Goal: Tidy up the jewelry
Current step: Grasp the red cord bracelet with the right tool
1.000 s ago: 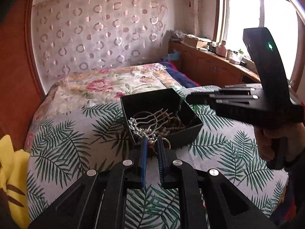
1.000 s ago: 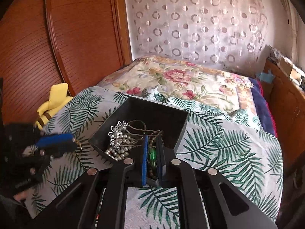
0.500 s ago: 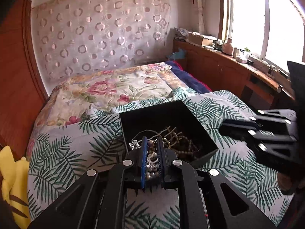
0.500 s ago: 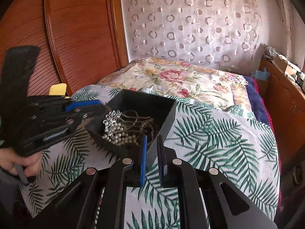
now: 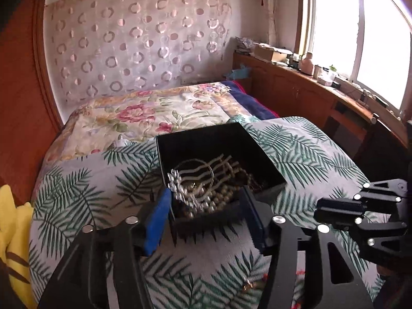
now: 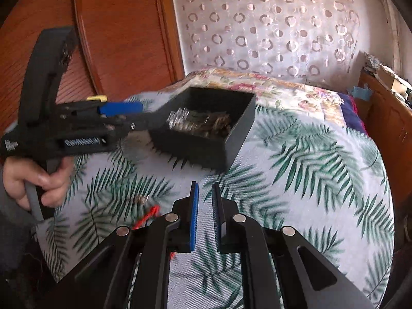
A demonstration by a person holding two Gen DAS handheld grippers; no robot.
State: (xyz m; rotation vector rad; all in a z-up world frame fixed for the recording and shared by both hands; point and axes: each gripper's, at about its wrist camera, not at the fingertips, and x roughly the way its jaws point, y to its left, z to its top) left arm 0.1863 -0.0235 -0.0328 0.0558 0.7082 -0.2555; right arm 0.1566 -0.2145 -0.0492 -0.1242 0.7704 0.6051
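Note:
A black open box (image 5: 260, 159) sits on the palm-leaf bedspread, holding a tangle of pearl strands, a silver chain and a bangle (image 5: 198, 188). It also shows in the right wrist view (image 6: 244, 118). My left gripper (image 5: 206, 206) is open, its blue-padded fingers either side of the box's near corner; it shows from the side in the right wrist view (image 6: 134, 118). My right gripper (image 6: 205, 200) is nearly shut and empty, back from the box over the spread. A small gold piece (image 5: 248, 287) and a red cord (image 6: 148, 216) lie loose on the spread.
A floral quilt (image 5: 154, 113) covers the far bed. A wooden headboard (image 6: 116, 38) stands left. A yellow plush toy (image 5: 13, 231) lies at the left bed edge. A wooden counter (image 5: 322, 92) with clutter runs under the window.
My left gripper has opened over the box and let its piece fall among the jewelry. My right gripper has drawn back from the box toward the near edge.

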